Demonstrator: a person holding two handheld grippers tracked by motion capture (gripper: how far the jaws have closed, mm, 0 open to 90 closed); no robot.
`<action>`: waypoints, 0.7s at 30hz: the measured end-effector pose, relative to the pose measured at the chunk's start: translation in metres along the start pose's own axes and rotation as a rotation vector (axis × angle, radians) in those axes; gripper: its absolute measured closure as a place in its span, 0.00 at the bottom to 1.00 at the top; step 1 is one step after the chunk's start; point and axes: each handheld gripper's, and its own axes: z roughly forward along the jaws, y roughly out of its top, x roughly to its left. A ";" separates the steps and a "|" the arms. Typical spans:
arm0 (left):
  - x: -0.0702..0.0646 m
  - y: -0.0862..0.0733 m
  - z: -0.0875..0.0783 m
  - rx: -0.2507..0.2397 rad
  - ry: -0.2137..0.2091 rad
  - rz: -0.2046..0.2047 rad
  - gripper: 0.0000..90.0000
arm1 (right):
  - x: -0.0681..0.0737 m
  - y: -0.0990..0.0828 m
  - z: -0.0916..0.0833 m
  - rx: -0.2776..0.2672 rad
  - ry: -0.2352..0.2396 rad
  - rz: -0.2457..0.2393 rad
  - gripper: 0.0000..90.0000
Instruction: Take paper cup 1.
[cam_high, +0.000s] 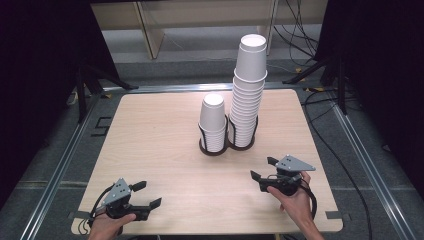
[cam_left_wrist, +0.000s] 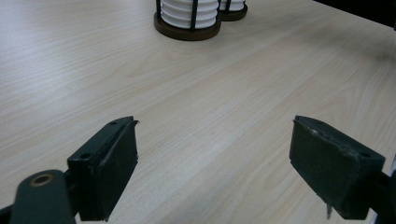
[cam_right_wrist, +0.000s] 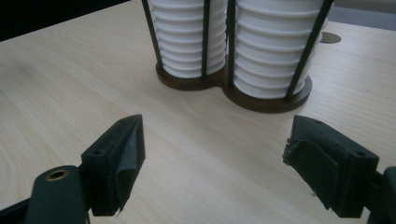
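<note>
While both hands rest near the front edge of the wooden surface (cam_high: 150, 130), nothing is being carried, so the cup work looks paused between moves or not yet begun. At the left, the left tongs (cam_high: 148, 194) lie low over the bare wood with their jaws spread apart and nothing between them; from the left gripper view the cup holder sits well ahead of them. Toward the middle stands the dark two-ring cup holder (cam_high: 220, 148), and its left ring carries the shorter stack of white paper cups (cam_high: 213, 123). Just beside it, in the right ring, rises the taller stack of white paper cups (cam_high: 248, 95), leaning slightly at the top. At the right, the right tongs (cam_high: 264, 167) point toward the holder, jaws also spread and empty, nearer to the stacks than the left pair. Judging by the uneven heights, moving cups from one stack to the other remains to be done, and the right pair seems better placed to reach in first
</note>
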 end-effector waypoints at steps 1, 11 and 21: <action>0.000 0.000 -0.001 0.002 -0.001 0.003 0.17 | 0.000 0.002 0.002 0.000 0.003 -0.021 0.22; 0.003 0.002 0.003 -0.009 -0.006 -0.008 0.17 | 0.007 0.022 0.010 -0.016 0.020 -0.004 0.22; 0.005 0.002 0.004 0.008 -0.002 -0.006 0.17 | 0.014 0.054 0.024 -0.073 0.040 -0.033 0.23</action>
